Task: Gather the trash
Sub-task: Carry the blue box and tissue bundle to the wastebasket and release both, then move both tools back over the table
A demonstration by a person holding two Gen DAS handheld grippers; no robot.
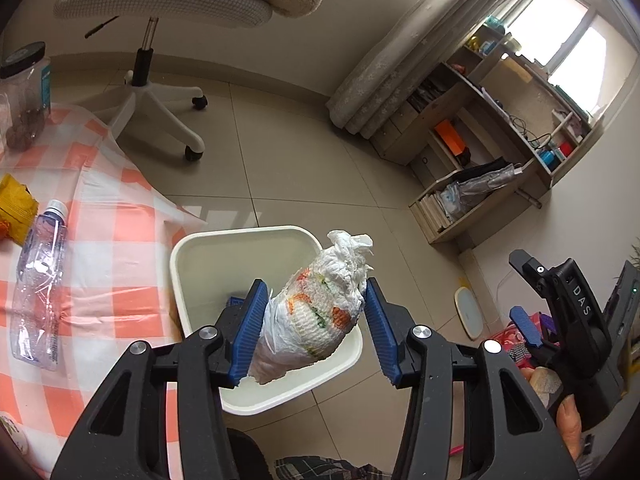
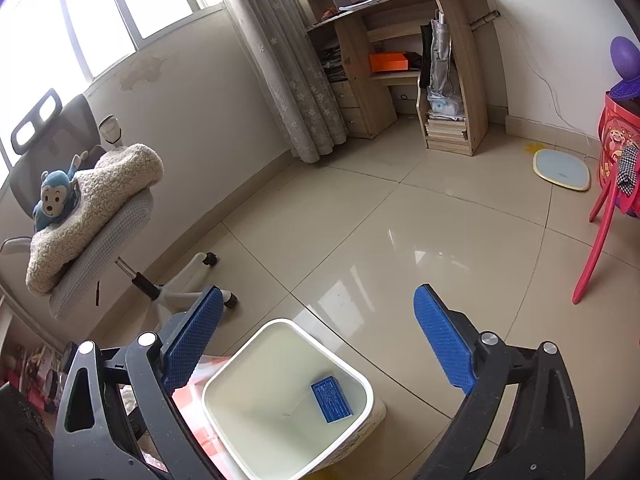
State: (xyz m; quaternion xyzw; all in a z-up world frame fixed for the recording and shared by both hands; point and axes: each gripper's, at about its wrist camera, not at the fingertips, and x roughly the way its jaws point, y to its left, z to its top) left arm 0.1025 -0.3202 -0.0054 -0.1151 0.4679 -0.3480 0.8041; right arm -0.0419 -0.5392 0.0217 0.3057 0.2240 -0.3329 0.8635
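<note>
White tissue wad above cream bin

Checked tablecloth bears an empty bottle; white bin on the tiled floor.

Ahead of the fingers, an office chair carries a fleecy blanket and toy monkey. Farther off stand a curtain, wooden shelves, and a bathroom scale.
</note>
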